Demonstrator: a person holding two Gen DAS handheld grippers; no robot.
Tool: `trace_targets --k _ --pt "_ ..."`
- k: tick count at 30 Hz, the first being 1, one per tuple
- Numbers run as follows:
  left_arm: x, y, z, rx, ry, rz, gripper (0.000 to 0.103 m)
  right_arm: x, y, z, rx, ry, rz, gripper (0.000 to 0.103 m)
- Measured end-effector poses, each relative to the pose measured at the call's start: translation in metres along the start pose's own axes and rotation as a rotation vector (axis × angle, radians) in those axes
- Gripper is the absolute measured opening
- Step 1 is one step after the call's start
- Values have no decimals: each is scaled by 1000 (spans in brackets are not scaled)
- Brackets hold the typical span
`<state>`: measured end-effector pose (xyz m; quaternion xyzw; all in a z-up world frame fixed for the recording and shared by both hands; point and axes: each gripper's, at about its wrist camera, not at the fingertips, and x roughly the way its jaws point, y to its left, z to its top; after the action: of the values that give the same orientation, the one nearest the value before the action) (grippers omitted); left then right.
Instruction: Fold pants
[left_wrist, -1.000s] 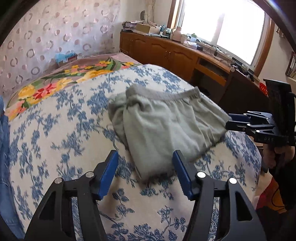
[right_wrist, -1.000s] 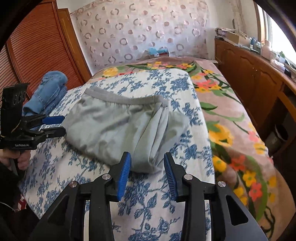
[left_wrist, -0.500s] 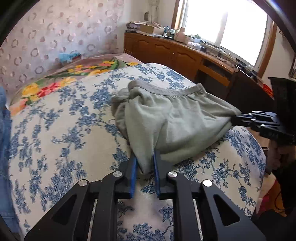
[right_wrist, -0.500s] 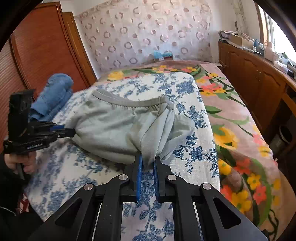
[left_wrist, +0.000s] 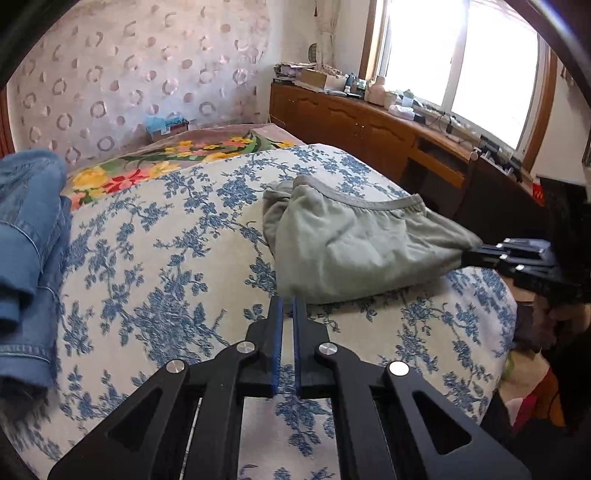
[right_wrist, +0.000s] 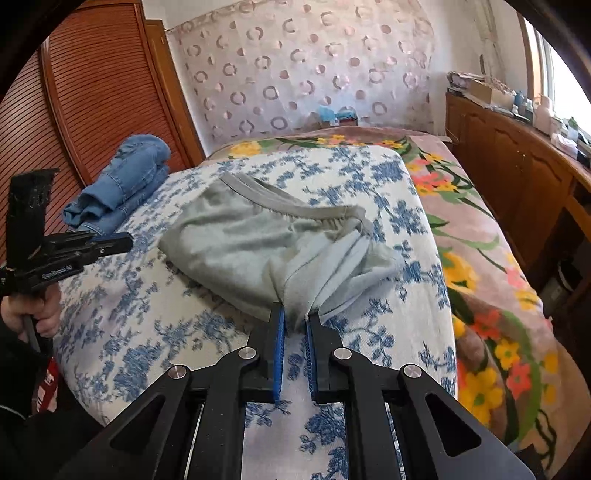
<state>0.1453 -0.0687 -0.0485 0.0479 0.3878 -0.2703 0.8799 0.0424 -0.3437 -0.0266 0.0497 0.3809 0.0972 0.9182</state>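
Observation:
The grey-green pants lie bunched on the blue-flowered bedspread, elastic waistband on the far side. In the right wrist view the pants stretch toward me. My right gripper is shut on their near edge and pulls the cloth taut; it also shows at the right of the left wrist view. My left gripper is shut, its tips at the pants' near corner. In the right wrist view the left gripper sits just left of the pants, and I cannot tell if cloth is between its pads.
Folded blue jeans lie at the left of the bed by a wooden slatted door. A floral blanket covers the bed's right side. A wooden cabinet with clutter runs under the window.
Both grippers closed from open onto the pants' near edge. Since then they have drawn back and apart, and the pants have slid toward the right gripper's side.

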Motion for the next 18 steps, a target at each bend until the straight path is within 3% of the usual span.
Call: trace_targets --k 3,5,7,12,15,18 --pt "11 -3 3 16 16 3 21 4 0 -4 -2 10 -5 10" --pt "20 -7 6 24 19 -8 39 8 -1 -5 0 16 -4 10" --pt "30 -9 10 25 23 -35 45 12 -3 -7 5 21 -4 10" --pt "52 -10 21 34 55 -3 45 14 -2 -9 4 17 -8 10" --pt "60 -6 25 -2 87 -25 44 16 -2 -12 4 16 -6 10" --pt "62 -10 23 22 93 -22 21 16 -4 -12 8 13 1 10"
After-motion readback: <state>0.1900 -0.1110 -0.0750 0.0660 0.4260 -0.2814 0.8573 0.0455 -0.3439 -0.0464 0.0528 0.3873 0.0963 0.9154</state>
